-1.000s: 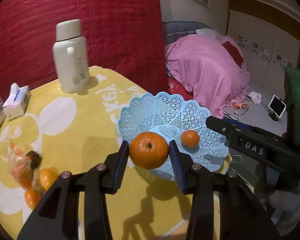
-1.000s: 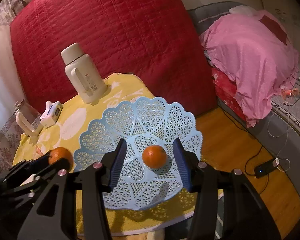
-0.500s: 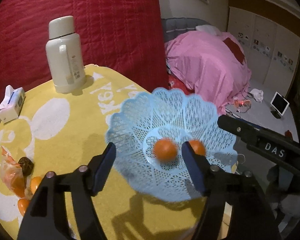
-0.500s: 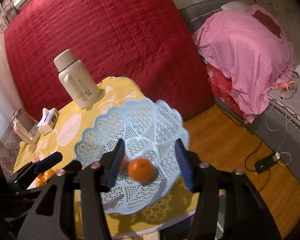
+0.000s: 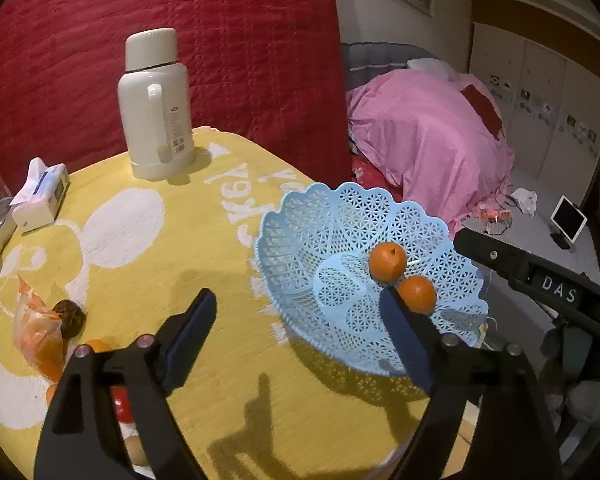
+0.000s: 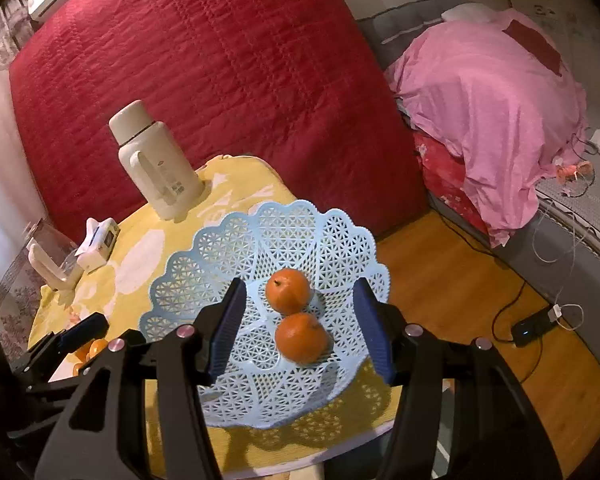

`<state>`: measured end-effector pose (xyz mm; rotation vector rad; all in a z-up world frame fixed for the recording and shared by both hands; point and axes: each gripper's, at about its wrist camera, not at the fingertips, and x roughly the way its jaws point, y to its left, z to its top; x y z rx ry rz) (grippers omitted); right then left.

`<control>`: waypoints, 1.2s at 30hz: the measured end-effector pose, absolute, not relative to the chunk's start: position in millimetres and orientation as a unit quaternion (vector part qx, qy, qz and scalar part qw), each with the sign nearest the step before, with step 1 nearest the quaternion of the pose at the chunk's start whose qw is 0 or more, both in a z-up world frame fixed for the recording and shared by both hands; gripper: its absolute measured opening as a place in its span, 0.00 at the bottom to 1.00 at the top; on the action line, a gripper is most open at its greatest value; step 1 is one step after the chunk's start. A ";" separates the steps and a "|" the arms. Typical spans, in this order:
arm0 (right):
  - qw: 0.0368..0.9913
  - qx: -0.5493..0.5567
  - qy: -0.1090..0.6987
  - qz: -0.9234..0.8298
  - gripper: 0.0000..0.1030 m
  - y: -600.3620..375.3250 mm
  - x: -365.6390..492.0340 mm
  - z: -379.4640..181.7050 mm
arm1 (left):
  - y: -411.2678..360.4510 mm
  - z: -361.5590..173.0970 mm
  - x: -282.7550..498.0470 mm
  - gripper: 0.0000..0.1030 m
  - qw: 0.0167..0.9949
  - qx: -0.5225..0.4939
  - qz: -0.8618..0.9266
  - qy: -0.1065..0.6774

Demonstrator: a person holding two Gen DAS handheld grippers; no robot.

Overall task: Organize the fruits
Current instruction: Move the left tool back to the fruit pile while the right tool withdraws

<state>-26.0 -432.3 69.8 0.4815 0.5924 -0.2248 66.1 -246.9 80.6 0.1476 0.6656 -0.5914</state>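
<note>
The larger mandarin [image 5: 387, 261], gripped a second ago, now rests against a second mandarin [image 5: 417, 294] in the blue basket [image 5: 300, 224] on the bench; left gripper [image 5: 296, 320], just opening, stands empty, right gripper [image 6: 300, 328] open and idle, more fruit awaiting.

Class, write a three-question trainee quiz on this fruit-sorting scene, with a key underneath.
1. How many oranges lie in the blue basket?
2. True or false: the left tool grips an orange.
3. What stands upright at the far end of the yellow cloth: (a) a white flask, (b) a kettle, (c) a vase?

Key: 1. Two, touching. 2. False; its jaws have just been opening and hold nothing. 3. (a).
</note>
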 end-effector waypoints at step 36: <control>0.938 0.207 0.276 0.043 0.83 -330.4 -32.7 88.0 | -80.3 116.5 83.0 0.91 0.950 -0.029 -0.129 0.282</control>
